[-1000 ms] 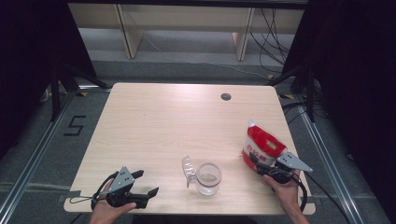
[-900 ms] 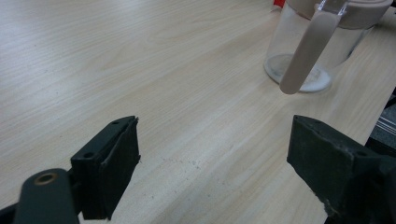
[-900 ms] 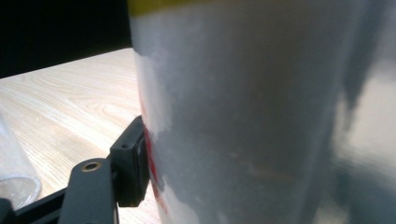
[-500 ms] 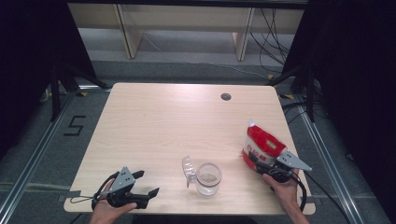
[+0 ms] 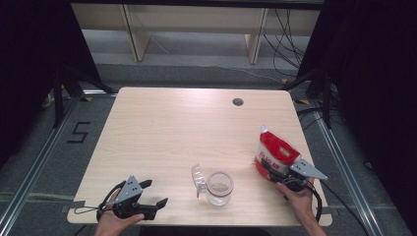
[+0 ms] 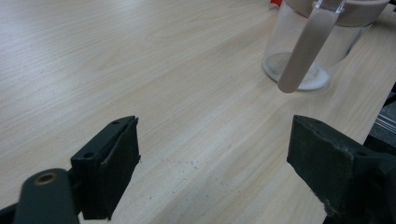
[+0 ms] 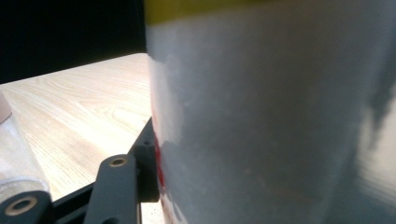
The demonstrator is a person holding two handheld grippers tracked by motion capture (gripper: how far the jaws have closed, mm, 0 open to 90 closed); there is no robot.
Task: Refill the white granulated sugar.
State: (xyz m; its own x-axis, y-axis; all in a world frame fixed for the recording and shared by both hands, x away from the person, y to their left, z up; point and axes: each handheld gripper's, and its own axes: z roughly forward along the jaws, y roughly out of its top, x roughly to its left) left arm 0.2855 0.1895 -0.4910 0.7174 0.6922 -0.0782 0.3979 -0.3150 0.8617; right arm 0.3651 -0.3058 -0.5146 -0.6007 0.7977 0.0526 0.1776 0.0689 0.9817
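Standing upright, the red-and-white bag points its top away.

The bag hides the right gripper's far side; its print is unreadable.

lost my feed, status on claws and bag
Right claw closing on red-and-white bag. Left claw open, empty. Open jar between them; nothing blocking.

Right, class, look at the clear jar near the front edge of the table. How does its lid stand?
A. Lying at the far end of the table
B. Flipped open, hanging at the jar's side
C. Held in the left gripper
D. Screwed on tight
B: the high view shows the lid swung open at the left side of the jar, whose mouth is uncovered.
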